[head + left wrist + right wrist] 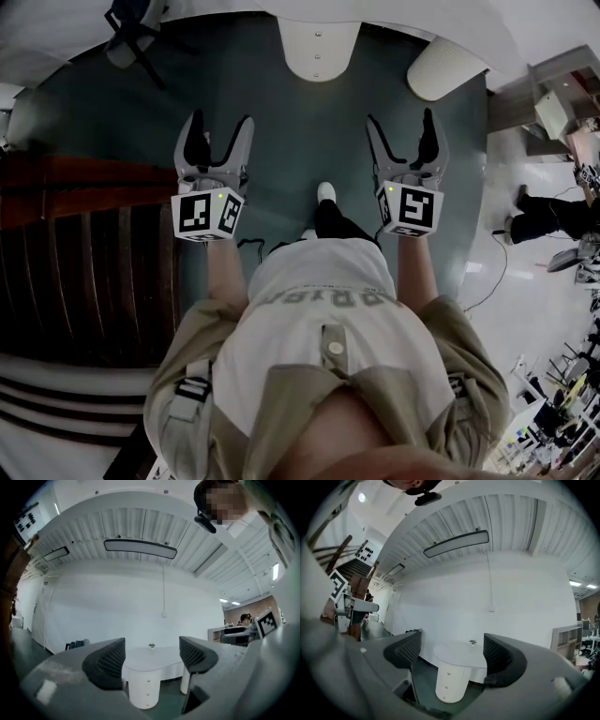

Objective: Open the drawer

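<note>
While before seemingly shut drawers (318, 47), left hand-held gripper (217, 131), right hand-held gripper (403, 129) agape, empty.

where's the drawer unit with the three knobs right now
In the head view the white drawer unit stands at top centre, across the green floor, ahead of the gap between the left gripper and the right gripper.

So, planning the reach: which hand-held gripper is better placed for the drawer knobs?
Right hand-held gripper, barely: like the left hand-held gripper it's open and empty, but looks slightly nearer the drawer unit.
</note>
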`<state>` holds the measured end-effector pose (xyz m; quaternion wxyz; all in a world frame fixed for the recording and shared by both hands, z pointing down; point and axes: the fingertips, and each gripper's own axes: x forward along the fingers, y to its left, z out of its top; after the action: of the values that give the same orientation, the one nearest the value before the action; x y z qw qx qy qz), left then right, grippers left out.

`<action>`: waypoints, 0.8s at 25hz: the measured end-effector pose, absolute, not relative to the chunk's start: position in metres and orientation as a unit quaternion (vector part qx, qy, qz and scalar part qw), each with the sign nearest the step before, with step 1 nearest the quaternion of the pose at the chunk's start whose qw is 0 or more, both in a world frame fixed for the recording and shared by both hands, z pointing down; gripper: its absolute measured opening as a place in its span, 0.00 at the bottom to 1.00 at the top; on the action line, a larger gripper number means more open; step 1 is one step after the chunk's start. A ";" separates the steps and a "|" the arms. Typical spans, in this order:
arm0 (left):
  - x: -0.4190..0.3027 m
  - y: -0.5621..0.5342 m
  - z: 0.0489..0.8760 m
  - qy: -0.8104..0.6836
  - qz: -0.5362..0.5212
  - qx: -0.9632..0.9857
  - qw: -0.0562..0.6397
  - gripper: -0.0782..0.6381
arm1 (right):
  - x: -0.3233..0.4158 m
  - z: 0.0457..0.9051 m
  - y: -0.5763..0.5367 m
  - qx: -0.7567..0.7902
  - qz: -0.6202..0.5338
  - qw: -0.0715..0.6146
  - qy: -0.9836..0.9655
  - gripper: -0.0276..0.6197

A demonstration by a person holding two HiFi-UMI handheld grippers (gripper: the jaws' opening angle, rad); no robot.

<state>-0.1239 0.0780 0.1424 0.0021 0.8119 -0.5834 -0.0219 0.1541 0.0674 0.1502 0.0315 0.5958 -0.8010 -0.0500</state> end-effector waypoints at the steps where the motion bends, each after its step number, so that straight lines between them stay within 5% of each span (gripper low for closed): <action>1: -0.122 0.067 0.140 -0.584 -0.022 0.811 -0.002 0.61 | 0.156 0.149 0.057 0.594 -0.052 0.030 -0.802 0.67; 20: -0.072 -0.074 0.147 -0.598 -0.013 0.801 0.008 0.61 | 0.186 0.158 -0.104 0.570 -0.042 0.021 -0.820 0.67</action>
<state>-0.0720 -0.0744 0.1472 0.0082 0.8012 -0.5982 -0.0135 0.1861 -0.1039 0.1582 0.0214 0.5701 -0.8202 -0.0417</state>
